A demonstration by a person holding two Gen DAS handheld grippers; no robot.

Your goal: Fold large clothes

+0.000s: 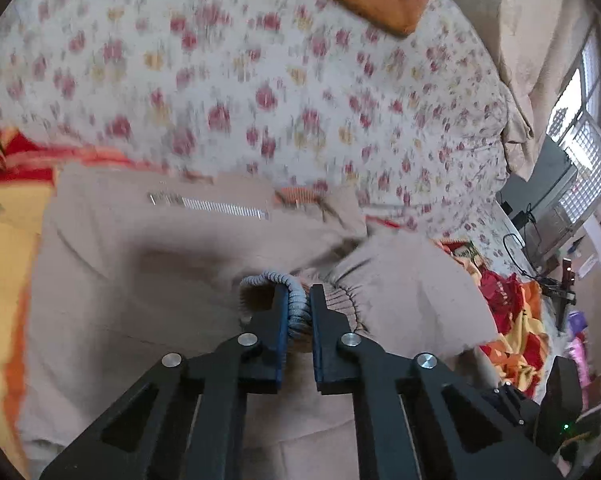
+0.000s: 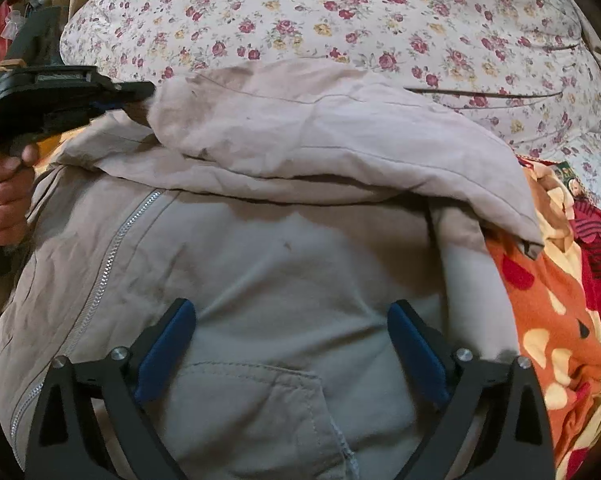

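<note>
A large beige jacket (image 2: 260, 264) with a silver zipper (image 2: 112, 248) lies spread on the bed. My left gripper (image 1: 299, 300) is shut on the ribbed cuff (image 1: 296, 312) of its sleeve (image 1: 400, 288). In the right wrist view the left gripper (image 2: 140, 94) holds the sleeve (image 2: 320, 128) stretched across the jacket's upper part. My right gripper (image 2: 290, 320) is open and empty, hovering just above the jacket's front, near a pocket (image 2: 260, 400). The jacket (image 1: 160, 260) and its zipper (image 1: 208, 204) also show in the left wrist view.
The bed has a floral sheet (image 2: 360, 20) beyond the jacket. An orange, red and yellow blanket (image 2: 560, 320) lies to the right, and it shows at the left in the left wrist view (image 1: 4, 240). A window (image 1: 584, 152) and cluttered items stand at the far right.
</note>
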